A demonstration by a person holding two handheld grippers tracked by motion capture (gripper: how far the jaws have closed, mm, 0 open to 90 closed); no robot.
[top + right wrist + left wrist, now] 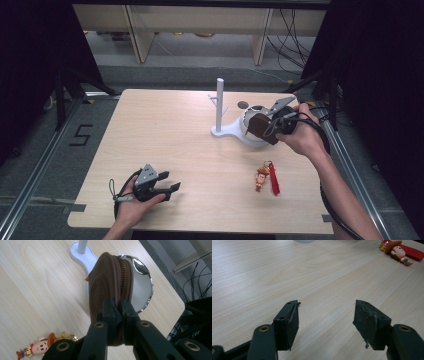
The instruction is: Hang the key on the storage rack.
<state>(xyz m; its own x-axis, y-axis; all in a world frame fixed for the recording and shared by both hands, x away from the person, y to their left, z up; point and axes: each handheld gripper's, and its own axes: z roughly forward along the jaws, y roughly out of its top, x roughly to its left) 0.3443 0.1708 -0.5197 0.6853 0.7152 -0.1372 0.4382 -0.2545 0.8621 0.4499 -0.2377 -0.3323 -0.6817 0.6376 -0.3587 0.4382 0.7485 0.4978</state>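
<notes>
My right gripper (pixel 267 125) is shut on a brown zippered pouch (pixel 110 287), holding it on edge above the round white dish (pixel 142 293) of a white stand. The pouch (pixel 260 128) hangs over that dish (pixel 248 137) at the table's right. The stand's white post (pixel 219 102) rises just left of it. A cowboy-figure keychain (pixel 261 177) with a red strap (pixel 274 182) lies on the table nearer the person. My left gripper (pixel 172 182) rests at the front left, open, with bare wood between its pads (pixel 290 323). The keychain figure (pixel 398 251) lies far ahead of it.
The wooden table (pixel 165 135) has a small dark hole (pixel 243 105) near its far edge. Metal rails run along both sides. Cables (pixel 292 35) and shelf legs stand on the floor beyond the table. A "5" (pixel 81 135) is taped on the floor at left.
</notes>
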